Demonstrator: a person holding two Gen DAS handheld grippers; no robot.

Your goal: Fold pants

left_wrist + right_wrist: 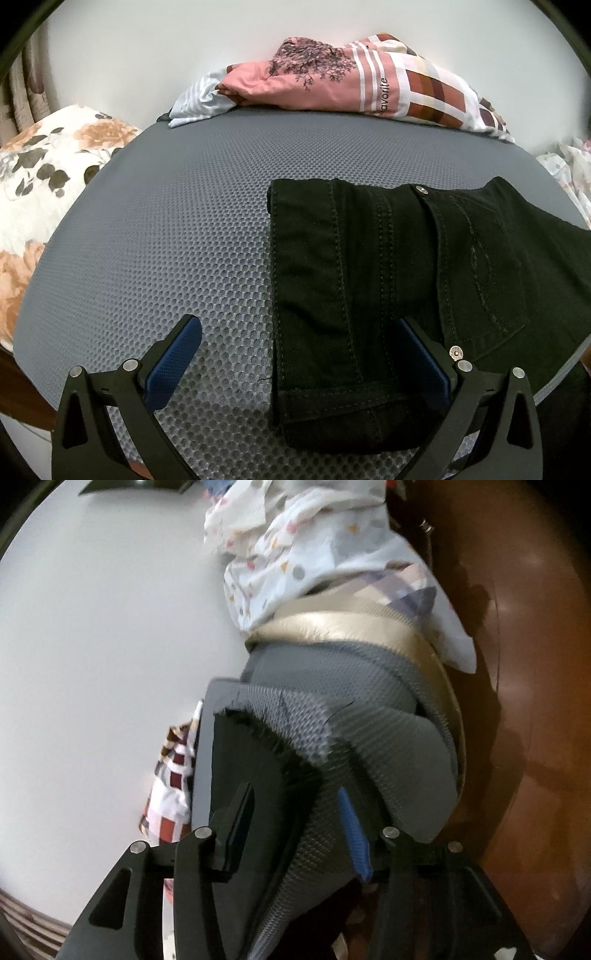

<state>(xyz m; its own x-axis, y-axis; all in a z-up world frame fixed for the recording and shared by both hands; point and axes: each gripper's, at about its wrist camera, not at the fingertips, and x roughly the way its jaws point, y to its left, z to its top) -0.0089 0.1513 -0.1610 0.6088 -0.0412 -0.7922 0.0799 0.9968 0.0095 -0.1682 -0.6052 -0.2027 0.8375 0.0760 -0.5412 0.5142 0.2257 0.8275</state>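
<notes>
One pair of folded black denim pants [388, 280] lies on my grey mesh mat [166, 229].
My left tongs [299, 354] hang wide open over the hem, gripping nothing; my right tongs [295, 823] gape around the mat's lifted edge [332, 760]. One pink patterned cloth pile [351, 85] sits behind.

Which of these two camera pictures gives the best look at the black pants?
The left wrist view. There the black pants lie folded on the grey mat, with seams, pocket and rivets plain to see. The right wrist view shows only a dark, blurred piece of them close to the camera, beside the mat's edge.
</notes>
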